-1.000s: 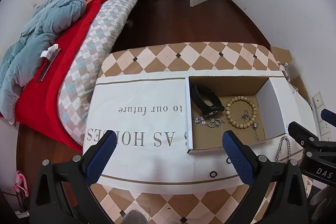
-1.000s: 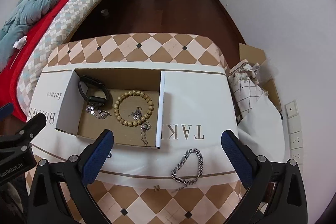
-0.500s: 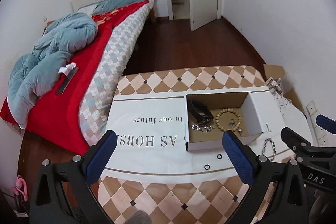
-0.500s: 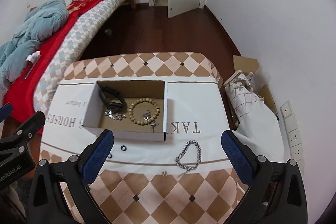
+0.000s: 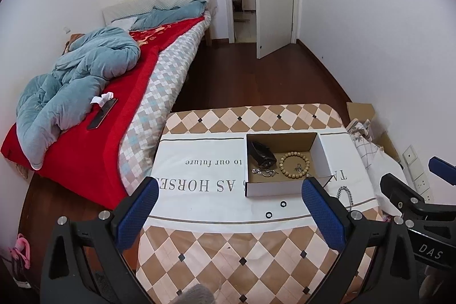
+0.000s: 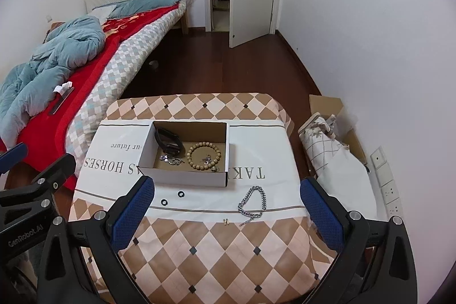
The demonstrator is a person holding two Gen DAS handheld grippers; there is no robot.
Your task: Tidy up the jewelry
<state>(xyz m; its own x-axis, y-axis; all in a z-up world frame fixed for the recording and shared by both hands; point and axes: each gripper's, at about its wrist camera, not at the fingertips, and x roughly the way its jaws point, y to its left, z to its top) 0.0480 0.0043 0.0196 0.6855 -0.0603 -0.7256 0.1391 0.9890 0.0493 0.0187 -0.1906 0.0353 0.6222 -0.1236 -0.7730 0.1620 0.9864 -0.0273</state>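
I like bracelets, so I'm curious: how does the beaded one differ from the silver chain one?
The tan wooden bead bracelet lies inside the open cardboard box; the silver chain bracelet lies outside on the white cloth. The bead bracelet forms a closed round ring; the chain bracelet is an irregular loop with a trailing end. Neither is held.

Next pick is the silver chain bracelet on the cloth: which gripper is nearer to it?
Right. The right gripper frames the silver chain bracelet; the left gripper is further left, opposite the box.
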